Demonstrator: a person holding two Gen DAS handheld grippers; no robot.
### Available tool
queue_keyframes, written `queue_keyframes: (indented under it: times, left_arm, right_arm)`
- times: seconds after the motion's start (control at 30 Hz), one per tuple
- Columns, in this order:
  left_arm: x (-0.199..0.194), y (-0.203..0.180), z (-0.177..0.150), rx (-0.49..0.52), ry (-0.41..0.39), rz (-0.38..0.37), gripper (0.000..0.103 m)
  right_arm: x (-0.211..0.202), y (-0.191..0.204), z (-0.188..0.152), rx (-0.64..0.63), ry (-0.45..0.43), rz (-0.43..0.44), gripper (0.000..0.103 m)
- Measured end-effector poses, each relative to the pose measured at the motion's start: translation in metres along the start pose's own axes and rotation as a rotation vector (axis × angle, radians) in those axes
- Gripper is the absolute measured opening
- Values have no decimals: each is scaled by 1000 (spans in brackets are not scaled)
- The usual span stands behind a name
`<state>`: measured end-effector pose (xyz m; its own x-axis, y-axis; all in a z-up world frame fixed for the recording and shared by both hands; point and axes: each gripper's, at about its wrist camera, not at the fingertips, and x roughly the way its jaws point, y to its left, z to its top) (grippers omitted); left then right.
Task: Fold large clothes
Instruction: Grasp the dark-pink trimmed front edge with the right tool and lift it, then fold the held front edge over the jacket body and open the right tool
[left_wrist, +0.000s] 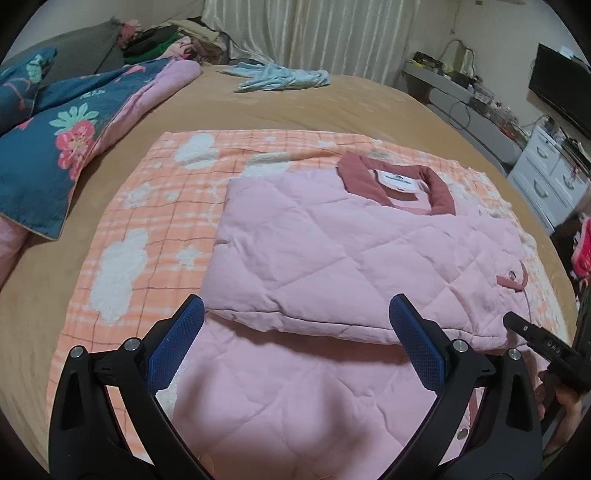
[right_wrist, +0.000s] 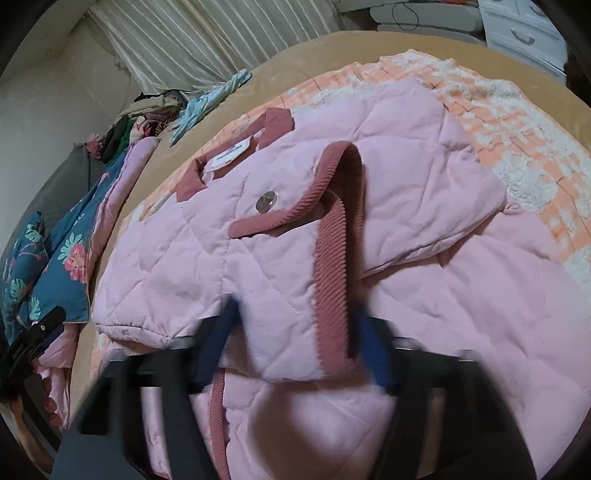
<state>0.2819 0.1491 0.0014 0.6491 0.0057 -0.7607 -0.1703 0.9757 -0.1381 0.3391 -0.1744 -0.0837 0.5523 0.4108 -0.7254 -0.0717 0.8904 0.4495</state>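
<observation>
A bedroom. A wide bed covered by a tan plush bedspread (left_wrist: 354, 99) fills the view. Pale, pleated floor-length curtains (left_wrist: 314, 33) hang behind it against a plain off-white wall (left_wrist: 491, 33). At right stand a white chest of drawers (left_wrist: 546, 177), a cluttered grey shelf (left_wrist: 443, 85) and a black flat screen (left_wrist: 561, 88).

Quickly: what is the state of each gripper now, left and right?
Left gripper: open, holding nothing, above the pink quilted jacket.
Right gripper: closed on the folded edge of the jacket, near its ribbed trim.
</observation>
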Motion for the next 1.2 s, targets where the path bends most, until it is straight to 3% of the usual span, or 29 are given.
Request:
queue_keyframes:
  times: [0.13, 0.3, 0.47, 0.6, 0.97, 1.2]
  left_arm:
    - [0, 5, 4, -15, -1, 1, 94]
    - [-5, 7, 14, -17, -21, 4, 94]
    - [-5, 4, 28, -24, -52, 18, 94]
    - [2, -2, 34, -11, -51, 30, 94]
    - [26, -17, 31, 24, -11, 19, 94]
    - [38, -26, 27, 37, 20, 8, 94]
  right_arm:
    - [-22, 22, 14, -125, -78, 30, 19]
    - [-62, 65, 57, -344, -219, 40, 18]
    - [-70, 85, 85, -513, -303, -31, 18]
    - [-53, 73, 92, -524, -277, -79, 18]
    - [-17, 35, 69, -434, -185, -117, 20]
    - [-9, 25, 62, -414, -150, -140, 28]
